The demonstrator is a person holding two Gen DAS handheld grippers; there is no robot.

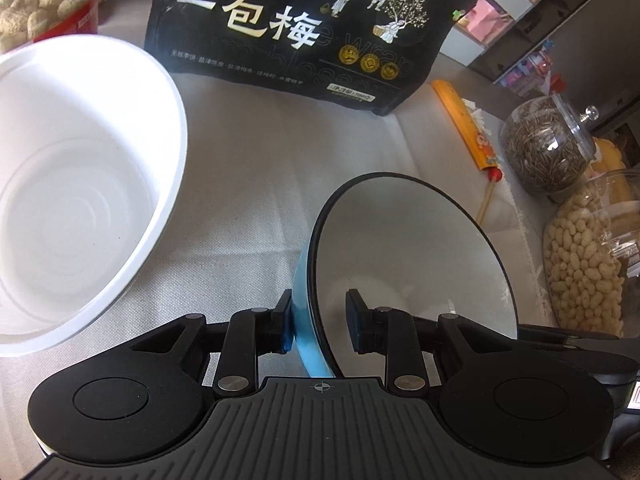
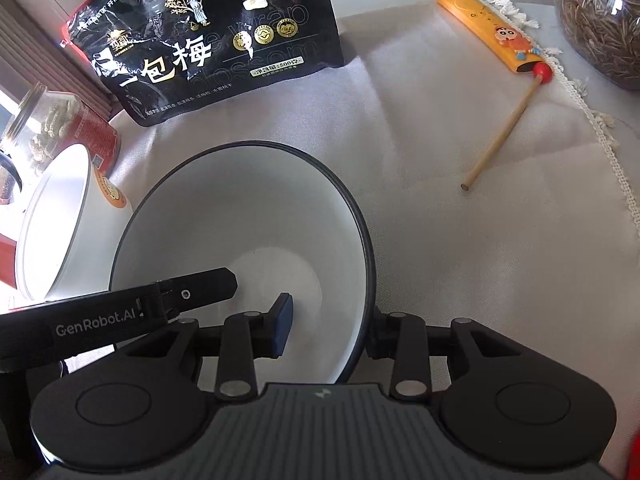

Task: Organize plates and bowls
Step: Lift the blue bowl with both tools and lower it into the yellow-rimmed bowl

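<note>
A bowl [image 1: 412, 248] with a blue outside, a white inside and a dark rim is over the grey cloth. My left gripper [image 1: 320, 312] straddles its near rim, shut on the wall, with one pad on the blue outside and the other inside. My right gripper [image 2: 328, 326] is shut on the opposite side of the same bowl [image 2: 240, 216]; its left pad is inside and its right finger is hidden behind the rim. A left finger [image 2: 200, 284] reaches into the bowl. I cannot tell whether the bowl touches the cloth. A larger white bowl [image 1: 80, 200] [image 2: 56, 232] stands to the left.
A black snack bag [image 1: 280, 28] [image 2: 208, 40] stands behind the bowls. A red-labelled jar [image 1: 44, 0] is at the far left. On the right are a yellow case with a wooden stick [image 2: 492, 36], a seed jar [image 1: 544, 148] and a peanut jar [image 1: 588, 264].
</note>
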